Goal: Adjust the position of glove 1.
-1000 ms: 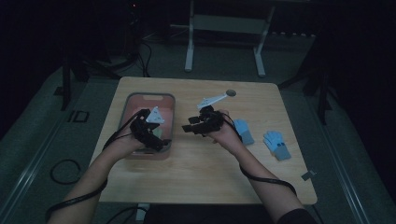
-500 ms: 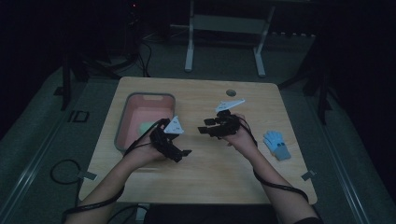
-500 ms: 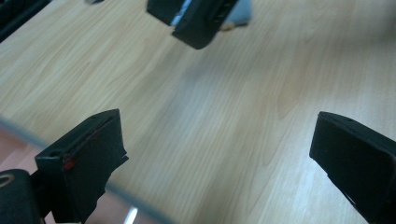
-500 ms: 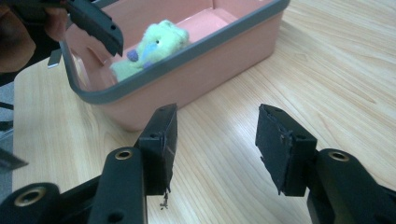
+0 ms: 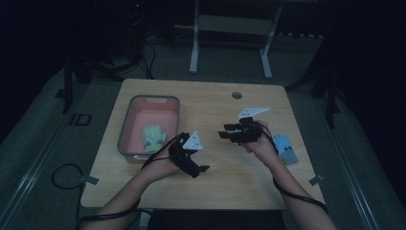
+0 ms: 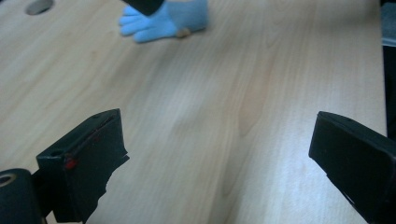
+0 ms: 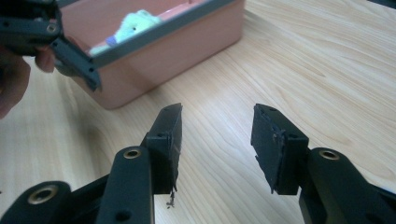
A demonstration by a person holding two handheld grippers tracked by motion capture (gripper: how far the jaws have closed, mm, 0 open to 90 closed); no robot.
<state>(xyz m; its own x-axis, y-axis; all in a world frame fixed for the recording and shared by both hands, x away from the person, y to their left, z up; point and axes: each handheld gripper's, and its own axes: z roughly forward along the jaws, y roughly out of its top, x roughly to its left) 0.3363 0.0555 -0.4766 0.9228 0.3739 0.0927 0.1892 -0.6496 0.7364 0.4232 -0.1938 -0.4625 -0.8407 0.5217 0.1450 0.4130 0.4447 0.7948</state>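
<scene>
Since the left gripper [image 5: 203, 168] has left the pink bin [image 5: 125, 125], the green toy [image 5: 153, 134] lies inside it; both grippers, the right gripper [image 5: 224, 131] too, are wide open and empty, so the blue toy [image 5: 285, 148] at the right edge seems next.

Three cameras cover one wooden table [image 5: 158, 98].
One looks down from above and afar; two ride low, close over the wood, facing opposite ways, both sharing the tabletop.

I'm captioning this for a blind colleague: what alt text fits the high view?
Two hand-held claws, left claw and right claw, hover open over a wooden table. A pink bin at left holds a pale green toy; a blue toy lies at right.
</scene>
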